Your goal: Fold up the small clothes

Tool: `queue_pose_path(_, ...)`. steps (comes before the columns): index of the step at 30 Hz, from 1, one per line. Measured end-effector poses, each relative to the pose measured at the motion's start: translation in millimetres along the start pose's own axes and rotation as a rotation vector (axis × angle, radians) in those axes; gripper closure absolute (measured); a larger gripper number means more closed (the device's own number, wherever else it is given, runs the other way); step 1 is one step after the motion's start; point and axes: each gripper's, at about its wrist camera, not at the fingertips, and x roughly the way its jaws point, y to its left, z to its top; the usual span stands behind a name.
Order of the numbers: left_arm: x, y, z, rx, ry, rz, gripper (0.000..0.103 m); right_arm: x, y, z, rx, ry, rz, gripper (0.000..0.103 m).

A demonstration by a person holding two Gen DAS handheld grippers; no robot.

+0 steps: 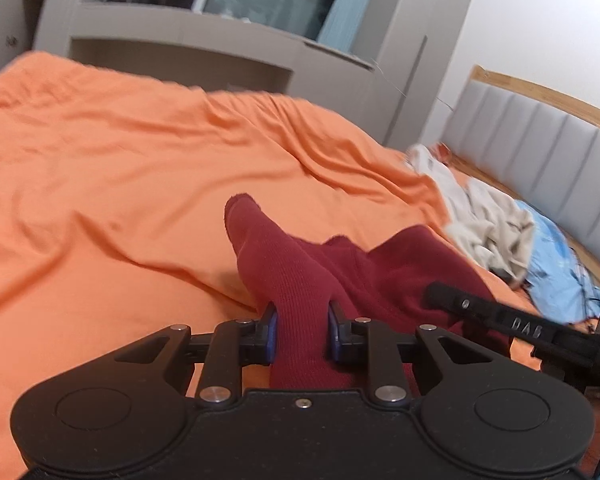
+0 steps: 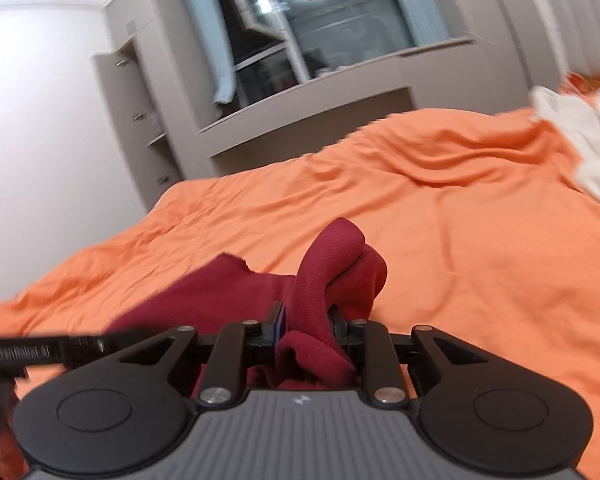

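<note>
A dark red knit garment [image 1: 300,280] lies bunched on the orange bed sheet [image 1: 100,180]. My left gripper [image 1: 302,330] is shut on one fold of it, the cloth standing up between the blue pads. My right gripper [image 2: 308,324] is shut on another part of the same red garment [image 2: 324,272], which bulges up in front of the fingers. The right gripper's finger [image 1: 500,322] shows at the right of the left wrist view. The left gripper's finger [image 2: 40,350] shows at the left of the right wrist view.
A heap of beige and white clothes [image 1: 480,216] and a light blue cloth [image 1: 556,272] lie by the grey padded headboard [image 1: 548,160]. The beige clothes also show in the right wrist view [image 2: 580,132]. Grey cabinets and a window [image 2: 320,32] stand beyond the bed.
</note>
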Motion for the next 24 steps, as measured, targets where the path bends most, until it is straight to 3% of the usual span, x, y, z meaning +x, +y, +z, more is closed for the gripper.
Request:
queue_pose_path(4, -18, 16, -7, 0.026, -0.022, 0.059, 0.077, 9, 27, -12, -0.078, 0.032, 0.025, 0.08)
queue_pose_path(9, -14, 43, -31, -0.005, 0.06, 0.091, 0.076, 17, 38, -28, -0.107, 0.083, -0.007, 0.08)
queue_pose_path(20, -12, 55, -44, -0.008, 0.086, 0.101, 0.072, 20, 19, -40, -0.036, 0.179, -0.105, 0.073)
queue_pose_path(24, -11, 52, -46, 0.011, 0.086, 0.117, 0.068, 20, 15, -40, -0.031, 0.186, -0.114, 0.064)
